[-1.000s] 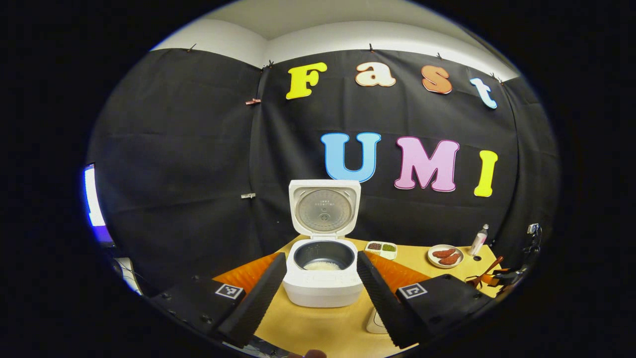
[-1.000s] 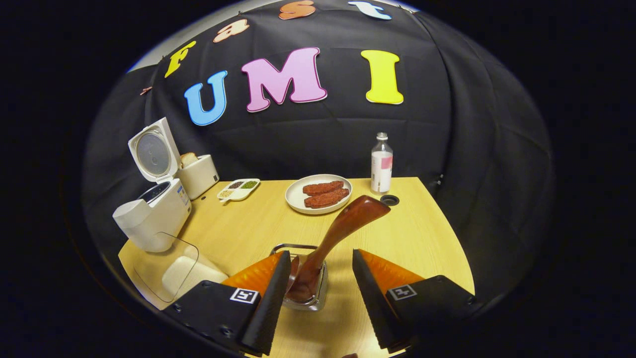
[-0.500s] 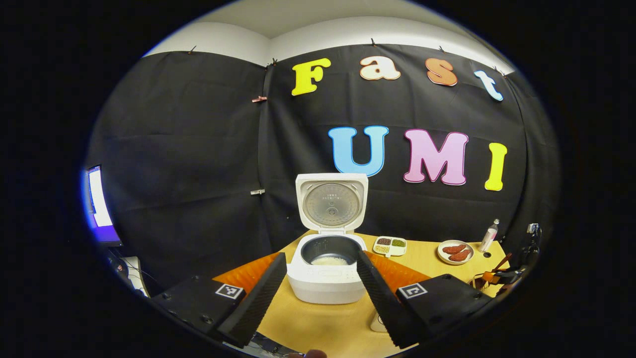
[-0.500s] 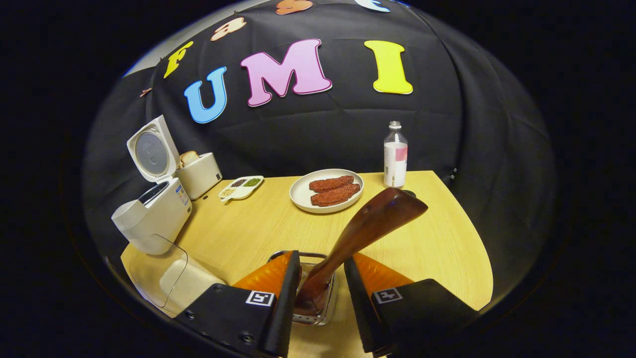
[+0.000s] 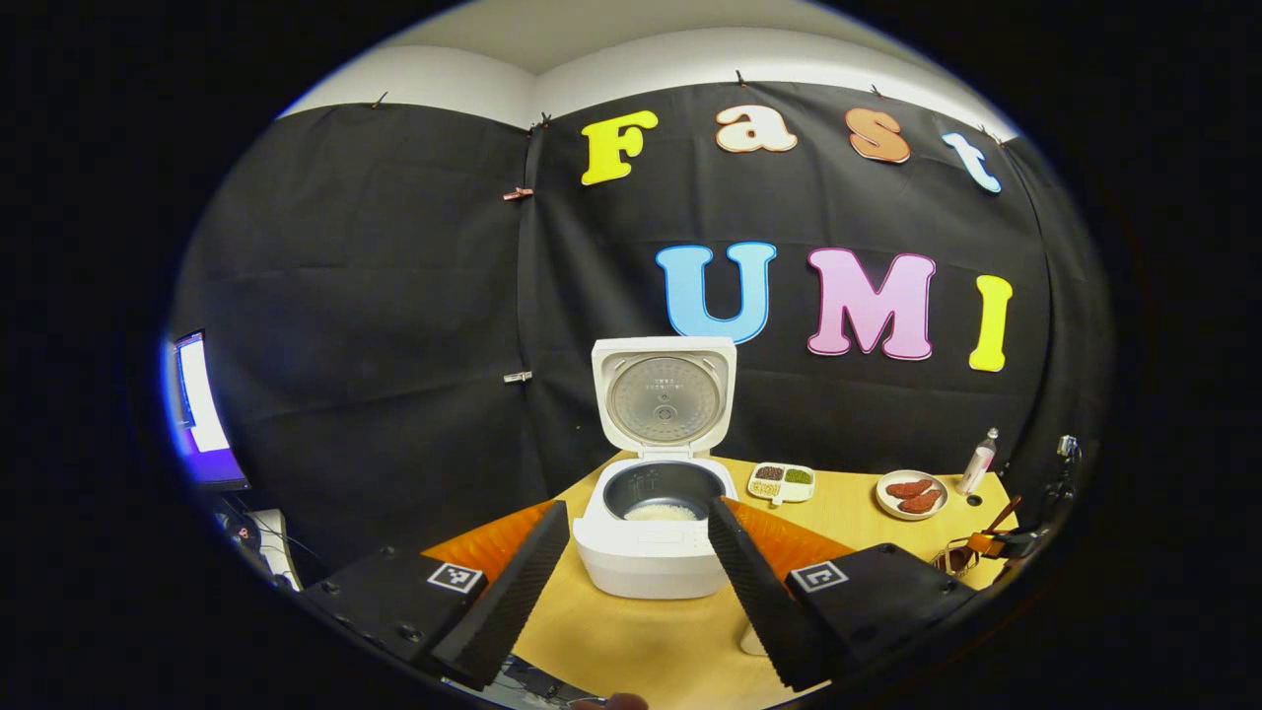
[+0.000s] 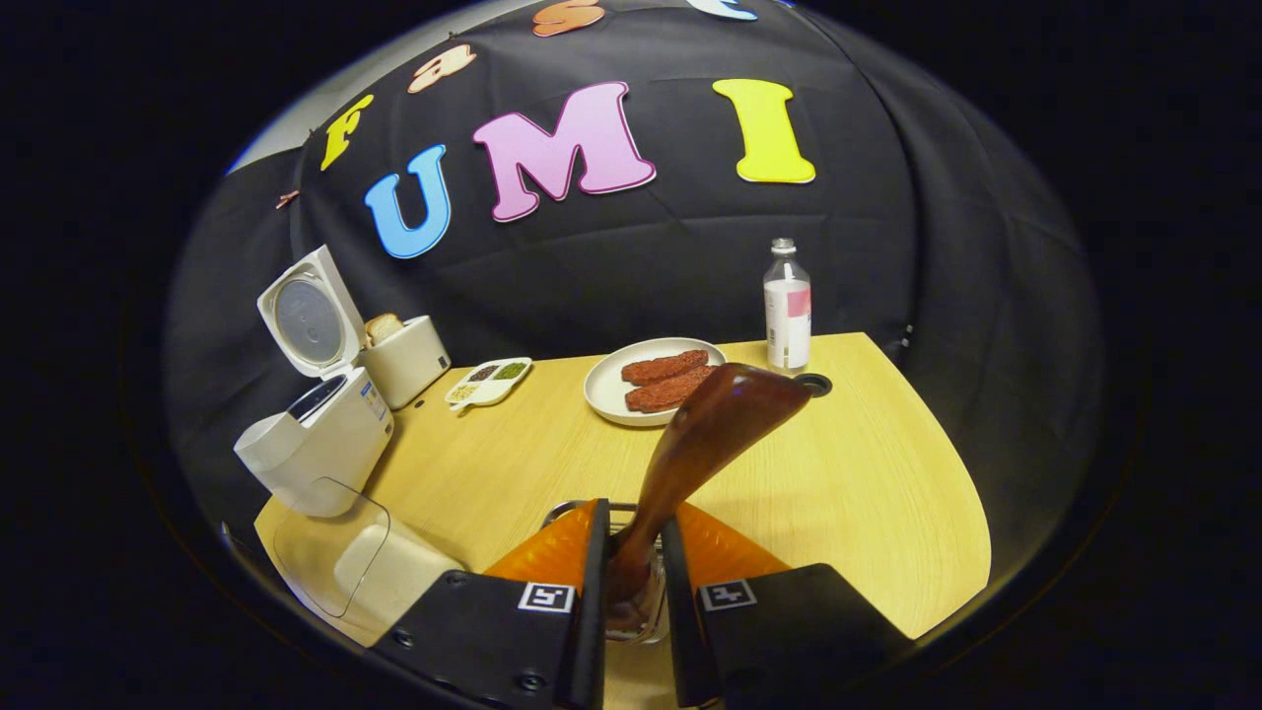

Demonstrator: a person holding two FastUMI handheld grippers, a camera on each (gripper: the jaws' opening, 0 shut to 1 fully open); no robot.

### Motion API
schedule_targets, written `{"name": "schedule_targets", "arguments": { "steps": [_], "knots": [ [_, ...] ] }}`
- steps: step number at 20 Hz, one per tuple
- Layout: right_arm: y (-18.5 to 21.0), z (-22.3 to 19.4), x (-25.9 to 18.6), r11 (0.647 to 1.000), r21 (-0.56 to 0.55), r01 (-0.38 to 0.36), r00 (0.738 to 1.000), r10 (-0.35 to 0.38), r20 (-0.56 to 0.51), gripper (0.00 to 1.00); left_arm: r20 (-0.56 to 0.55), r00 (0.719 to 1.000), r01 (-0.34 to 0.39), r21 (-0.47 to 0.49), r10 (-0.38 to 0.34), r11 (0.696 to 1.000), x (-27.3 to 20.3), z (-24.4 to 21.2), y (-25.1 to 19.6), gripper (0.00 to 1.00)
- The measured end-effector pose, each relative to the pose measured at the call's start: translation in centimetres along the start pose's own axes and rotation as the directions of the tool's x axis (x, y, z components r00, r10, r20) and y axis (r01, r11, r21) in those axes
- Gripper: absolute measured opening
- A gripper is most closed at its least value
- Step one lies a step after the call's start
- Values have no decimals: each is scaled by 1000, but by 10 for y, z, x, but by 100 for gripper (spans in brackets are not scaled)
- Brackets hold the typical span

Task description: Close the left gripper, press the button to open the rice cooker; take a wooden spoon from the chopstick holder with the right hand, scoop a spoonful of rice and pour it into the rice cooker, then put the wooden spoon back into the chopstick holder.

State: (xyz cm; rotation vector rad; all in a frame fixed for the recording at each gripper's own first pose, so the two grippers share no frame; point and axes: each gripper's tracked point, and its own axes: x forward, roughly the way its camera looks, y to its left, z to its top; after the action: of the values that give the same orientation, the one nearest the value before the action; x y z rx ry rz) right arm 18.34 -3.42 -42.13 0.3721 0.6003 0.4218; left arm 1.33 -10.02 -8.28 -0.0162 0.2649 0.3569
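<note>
The white rice cooker point(image 5: 656, 557) stands with its lid point(image 5: 664, 394) up and some white rice in its dark pot. My left gripper point(image 5: 636, 508) hangs open in front of it, touching nothing. In the right gripper view the cooker point(image 6: 315, 444) is at the far left. My right gripper point(image 6: 633, 518) is shut on the handle of the brown wooden spoon point(image 6: 715, 419), whose bowl points up and to the right. The handle's lower end stands in the metal chopstick holder point(image 6: 564, 511), mostly hidden by my fingers. A clear box of rice point(image 6: 365, 557) lies by the table's near-left edge.
On the wooden table point(image 6: 868, 473) stand a plate of sausages point(image 6: 656, 380), a bottle point(image 6: 787, 311), a small divided dish point(image 6: 488, 382) and a toaster with bread point(image 6: 404, 360). A lit screen point(image 5: 202, 414) stands off to the left of the table.
My right fingers have narrowed from wide apart to pressing on the spoon handle. The left gripper has drawn back a little from the cooker and stays open.
</note>
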Motion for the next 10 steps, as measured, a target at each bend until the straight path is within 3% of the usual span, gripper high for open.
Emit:
{"name": "schedule_targets", "arguments": {
  "steps": [6, 7, 8, 9, 10],
  "knots": [
    [8, -7, 0, 999, -45, 12, 1000, -12, -13, 28, 3, 1000, 5, 26, -5, 1000, -2, 7, 0, 97],
    [7, -7, 0, 999, -44, 18, 1000, -18, -13, 24, 5, 1000, 7, 23, -7, 1000, -2, 9, 0, 97],
    [7, -6, -1, 999, -40, 21, 1000, -21, -10, 28, 7, 1000, 7, 18, -8, 1000, -3, 10, 0, 97],
    [6, -7, -1, 999, -40, 26, 1000, -27, -6, 24, 10, 1000, 13, 12, -13, 1000, -3, 12, -1, 97],
    [6, -7, 0, 999, -37, 32, 999, -32, -5, 28, 12, 1000, 19, 10, -19, 1000, -2, 12, -2, 97]
  ]
}}
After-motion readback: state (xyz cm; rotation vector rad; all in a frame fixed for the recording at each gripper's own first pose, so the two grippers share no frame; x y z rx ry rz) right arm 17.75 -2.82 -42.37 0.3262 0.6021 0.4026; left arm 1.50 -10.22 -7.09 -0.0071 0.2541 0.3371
